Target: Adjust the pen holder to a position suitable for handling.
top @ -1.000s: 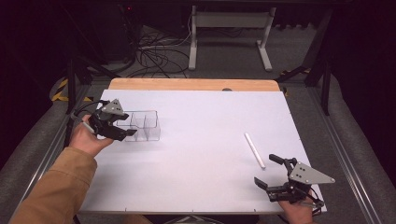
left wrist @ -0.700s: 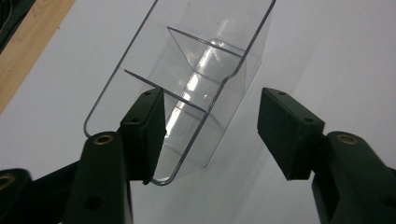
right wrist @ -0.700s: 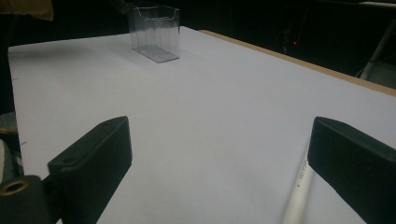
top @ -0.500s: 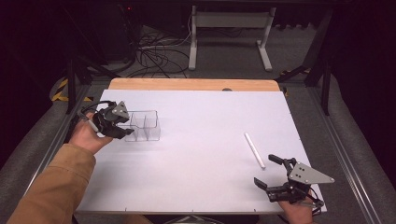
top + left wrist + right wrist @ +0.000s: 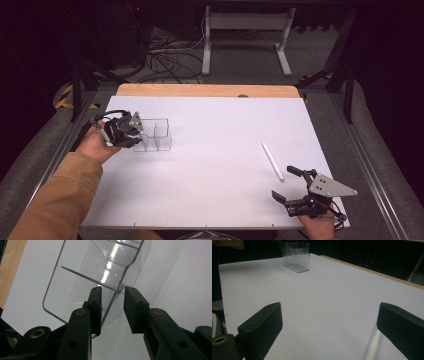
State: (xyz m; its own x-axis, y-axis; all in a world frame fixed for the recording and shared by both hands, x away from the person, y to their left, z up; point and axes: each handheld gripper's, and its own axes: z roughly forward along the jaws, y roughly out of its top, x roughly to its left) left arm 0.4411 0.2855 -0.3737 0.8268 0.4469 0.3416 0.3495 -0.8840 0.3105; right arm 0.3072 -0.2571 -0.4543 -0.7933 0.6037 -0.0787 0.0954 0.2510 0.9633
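Observation:
A clear plastic box (image 5: 156,134) with dividers stands upright at the table's left. My left gripper (image 5: 136,140) is at its near-left corner. In the left gripper view the box (image 5: 82,265) has one wall running between the jaws of my left gripper (image 5: 112,307): one jaw is inside and one outside, with a gap still showing, so it is open. A white pen (image 5: 272,161) lies on the table at the right. My right gripper (image 5: 283,182) rests wide open just in front of it. The right gripper view shows the pen (image 5: 372,346) beside the right jaw and the box (image 5: 296,257) far off.
The white table top (image 5: 215,170) has a wooden strip (image 5: 205,90) along its far edge. Metal rails run along both sides. Cables and a stand's legs (image 5: 245,45) lie on the floor beyond the table.
My left gripper has turned and moved in to the box, so its jaws now straddle the box's wall. The right gripper and the pen have stayed put.

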